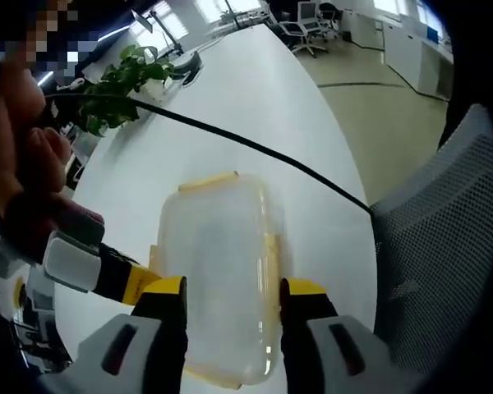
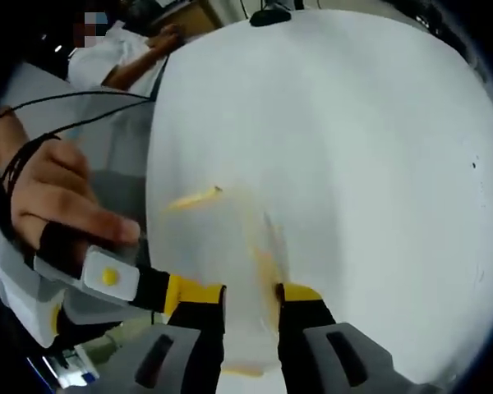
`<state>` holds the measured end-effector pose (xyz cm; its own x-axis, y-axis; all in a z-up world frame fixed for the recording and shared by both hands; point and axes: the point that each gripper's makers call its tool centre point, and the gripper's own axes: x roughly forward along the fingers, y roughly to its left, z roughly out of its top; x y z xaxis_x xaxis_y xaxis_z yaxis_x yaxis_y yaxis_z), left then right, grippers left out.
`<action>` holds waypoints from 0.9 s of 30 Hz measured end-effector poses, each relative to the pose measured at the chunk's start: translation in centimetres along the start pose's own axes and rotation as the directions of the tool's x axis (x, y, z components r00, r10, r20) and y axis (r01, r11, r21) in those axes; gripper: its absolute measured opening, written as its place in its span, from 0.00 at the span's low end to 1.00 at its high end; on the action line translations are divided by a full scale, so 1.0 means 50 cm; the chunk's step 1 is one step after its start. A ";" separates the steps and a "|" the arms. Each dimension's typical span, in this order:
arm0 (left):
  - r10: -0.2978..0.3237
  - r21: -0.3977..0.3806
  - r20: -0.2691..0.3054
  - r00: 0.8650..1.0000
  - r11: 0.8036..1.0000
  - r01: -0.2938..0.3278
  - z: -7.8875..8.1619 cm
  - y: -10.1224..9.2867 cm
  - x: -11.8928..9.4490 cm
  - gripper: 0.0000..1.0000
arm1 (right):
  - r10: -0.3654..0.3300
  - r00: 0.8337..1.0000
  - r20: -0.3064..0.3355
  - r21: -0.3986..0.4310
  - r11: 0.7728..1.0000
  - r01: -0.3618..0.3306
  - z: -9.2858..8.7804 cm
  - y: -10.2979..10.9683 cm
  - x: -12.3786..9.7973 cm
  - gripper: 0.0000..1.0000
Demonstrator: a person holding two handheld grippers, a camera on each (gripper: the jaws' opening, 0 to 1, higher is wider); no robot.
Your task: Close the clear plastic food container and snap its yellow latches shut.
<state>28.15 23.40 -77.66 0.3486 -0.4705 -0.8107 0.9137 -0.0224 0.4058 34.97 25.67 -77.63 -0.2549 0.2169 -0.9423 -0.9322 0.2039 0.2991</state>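
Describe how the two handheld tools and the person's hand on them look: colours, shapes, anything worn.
The left tool has two black fingers with yellow tips on pale grey bodies with dark slots. The right tool is built the same. In the right gripper view, a hand with a dark cord around its wrist rests beside a grey block with a yellow button.

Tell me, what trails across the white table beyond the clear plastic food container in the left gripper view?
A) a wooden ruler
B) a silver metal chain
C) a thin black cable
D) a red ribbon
C: a thin black cable runs slantwise over the white table, from near the green leafy plant past the far end of the clear plastic food container.
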 end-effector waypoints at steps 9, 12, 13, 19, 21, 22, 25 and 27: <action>-0.015 0.064 -0.004 1.000 0.998 0.016 -0.005 -0.005 -0.006 0.44 | -0.032 0.997 0.065 0.041 0.999 0.029 0.002 0.005 -0.003 0.22; -0.024 0.073 0.013 1.000 0.997 0.023 -0.008 -0.006 -0.009 0.44 | -0.043 0.997 0.070 0.055 0.998 0.039 0.002 0.008 -0.003 0.22; -0.024 0.074 0.016 1.000 0.997 0.023 -0.009 -0.006 -0.009 0.44 | -0.045 0.996 0.072 0.060 0.997 0.041 0.003 0.007 -0.003 0.22; -0.019 0.097 0.028 0.999 0.995 0.016 -0.007 -0.004 -0.009 0.46 | -0.057 0.995 0.087 0.076 0.996 0.050 0.003 0.007 -0.006 0.23; -0.027 0.106 0.027 0.999 0.994 0.024 -0.007 -0.002 -0.010 0.46 | -0.066 0.993 0.097 0.082 0.995 0.058 0.004 0.008 -0.008 0.23; -0.034 0.110 0.025 0.999 0.994 0.031 -0.007 -0.001 -0.009 0.46 | -0.071 0.992 0.100 0.082 0.995 0.063 0.004 0.008 -0.009 0.23; -0.058 0.088 0.032 0.998 0.995 0.055 -0.006 -0.004 -0.015 0.47 | -0.096 0.989 0.115 0.066 0.994 0.089 0.006 0.012 -0.010 0.23; -0.071 0.068 0.038 0.997 0.995 0.068 -0.007 -0.007 -0.021 0.50 | -0.105 0.986 0.128 0.049 0.994 0.099 0.007 0.012 -0.010 0.25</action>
<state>27.51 24.20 -77.08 0.2750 -0.5008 -0.8207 0.9190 -0.1138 0.3774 34.62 26.02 -76.91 -0.1206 0.3150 -0.9414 -0.9391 0.2713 0.2111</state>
